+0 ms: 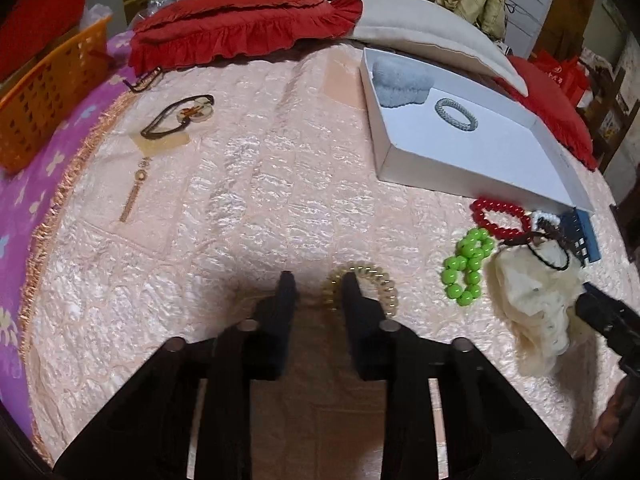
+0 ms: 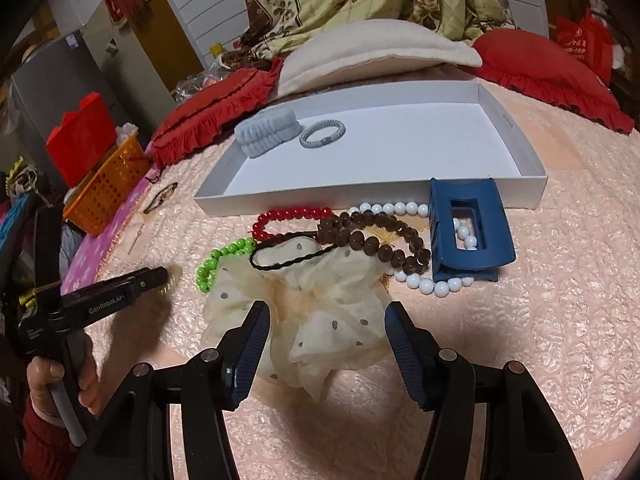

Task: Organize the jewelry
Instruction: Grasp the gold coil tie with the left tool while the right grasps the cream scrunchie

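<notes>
A white shallow box [image 2: 376,196] [image 1: 404,168] on the bed holds a grey-blue scrunchie [image 2: 266,128] and a silver hair tie [image 2: 322,135]. In front of it lie red beads [image 2: 292,216], green beads [image 2: 218,262], brown beads [image 2: 372,240], white beads [image 2: 424,284], a blue claw clip [image 2: 468,232], a black hair tie and a cream dotted scrunchie [image 2: 316,320]. My right gripper [image 2: 326,320] is open, its fingers on either side of the cream scrunchie. My left gripper [image 1: 316,280] is open; its right finger sits over a gold spiral hair tie [image 1: 374,286].
A pendant cord [image 1: 180,116] and a small gold chain piece [image 1: 134,192] lie at the left of the bedspread. An orange basket [image 1: 48,92] stands at the far left. Red and cream pillows [image 1: 248,28] lie behind the box.
</notes>
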Motion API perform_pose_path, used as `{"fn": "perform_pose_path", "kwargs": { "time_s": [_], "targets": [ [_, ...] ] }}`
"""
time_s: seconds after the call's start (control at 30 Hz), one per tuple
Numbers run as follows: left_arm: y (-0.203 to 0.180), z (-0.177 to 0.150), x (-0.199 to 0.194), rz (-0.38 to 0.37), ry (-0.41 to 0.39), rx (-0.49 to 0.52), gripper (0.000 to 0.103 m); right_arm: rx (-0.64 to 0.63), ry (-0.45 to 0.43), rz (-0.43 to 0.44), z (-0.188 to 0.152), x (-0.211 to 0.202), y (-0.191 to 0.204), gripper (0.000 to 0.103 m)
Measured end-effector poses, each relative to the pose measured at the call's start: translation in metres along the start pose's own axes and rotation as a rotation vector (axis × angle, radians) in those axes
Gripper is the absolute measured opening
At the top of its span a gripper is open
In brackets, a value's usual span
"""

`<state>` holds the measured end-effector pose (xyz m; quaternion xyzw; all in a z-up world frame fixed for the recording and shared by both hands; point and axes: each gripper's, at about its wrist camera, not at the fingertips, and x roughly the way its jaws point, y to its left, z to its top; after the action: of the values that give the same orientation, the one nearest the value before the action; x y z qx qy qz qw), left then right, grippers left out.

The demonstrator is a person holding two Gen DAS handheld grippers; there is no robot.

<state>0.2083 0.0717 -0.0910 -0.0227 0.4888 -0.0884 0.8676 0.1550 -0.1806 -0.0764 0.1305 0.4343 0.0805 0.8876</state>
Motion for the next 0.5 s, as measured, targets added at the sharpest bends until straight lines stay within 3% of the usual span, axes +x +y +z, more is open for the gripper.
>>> {"fn": "perform_pose_path", "kwargs": {
  "time_s": [0.37, 0.5],
  "targets": [
    [0.006, 0.004, -0.01, -0.028, -0.025, -0.03, 0.015, 0.018, 0.012, -0.02, -0.002, 0.011, -0.003, 0.059],
    [0.019, 0.008, -0.015, -0.044, -0.041, -0.075, 0.021, 0.025, 0.018, -0.029, -0.002, 0.015, -0.005, 0.059]
  ]
}}
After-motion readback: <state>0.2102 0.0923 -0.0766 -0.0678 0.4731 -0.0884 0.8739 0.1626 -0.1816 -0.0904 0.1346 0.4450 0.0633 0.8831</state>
